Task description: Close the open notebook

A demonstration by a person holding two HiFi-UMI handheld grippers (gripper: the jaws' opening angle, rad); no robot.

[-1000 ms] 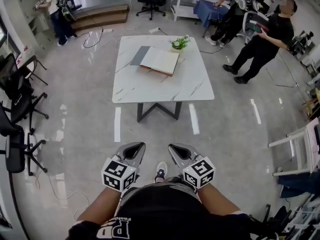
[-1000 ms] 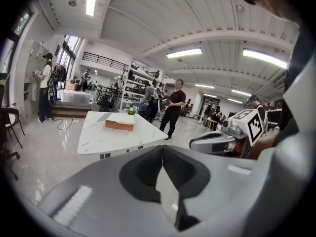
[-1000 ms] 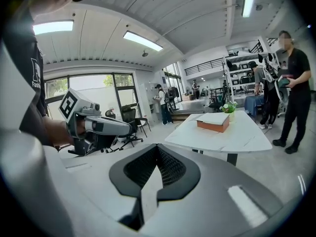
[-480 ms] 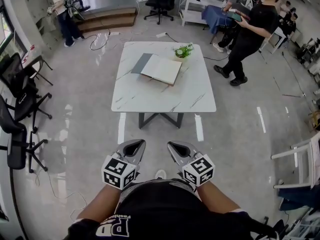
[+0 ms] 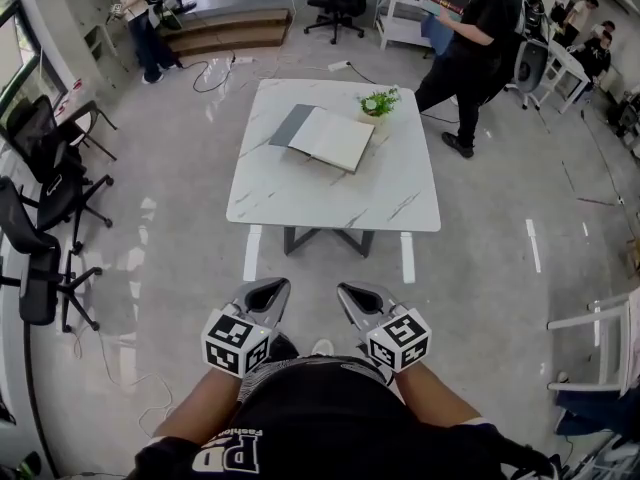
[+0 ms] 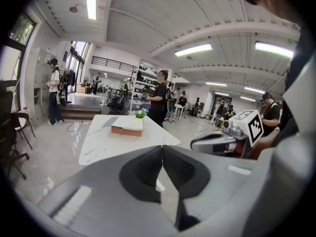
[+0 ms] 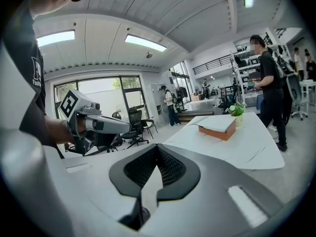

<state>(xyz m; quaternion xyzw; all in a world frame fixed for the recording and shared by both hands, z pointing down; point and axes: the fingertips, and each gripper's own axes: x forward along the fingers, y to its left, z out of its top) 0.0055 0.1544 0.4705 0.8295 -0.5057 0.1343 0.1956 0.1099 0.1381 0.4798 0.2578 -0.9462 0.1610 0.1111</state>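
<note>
The open notebook point(image 5: 330, 136) lies on the far half of a white marble table point(image 5: 330, 196), its grey cover spread to the left and pale pages to the right. It also shows as a thick book point(image 6: 127, 125) in the left gripper view and as the notebook point(image 7: 217, 124) in the right gripper view. Both grippers are held low by my waist, well short of the table. My left gripper point(image 5: 272, 288) and right gripper point(image 5: 346, 291) are shut with nothing in them. The jaw tips of the left gripper point(image 6: 162, 147) and the right gripper point(image 7: 157, 147) meet.
A small potted plant point(image 5: 380, 100) stands just behind the notebook. A person in black point(image 5: 470, 38) walks past the table's far right corner. Black office chairs point(image 5: 45, 203) line the left side. A white chair point(image 5: 600, 333) is at the right. Cables point(image 5: 215, 73) lie on the floor behind.
I have stepped nearer the table, which looks slightly larger. The person in black has walked from the right toward the table's far corner. Both grippers stay shut at my waist.
</note>
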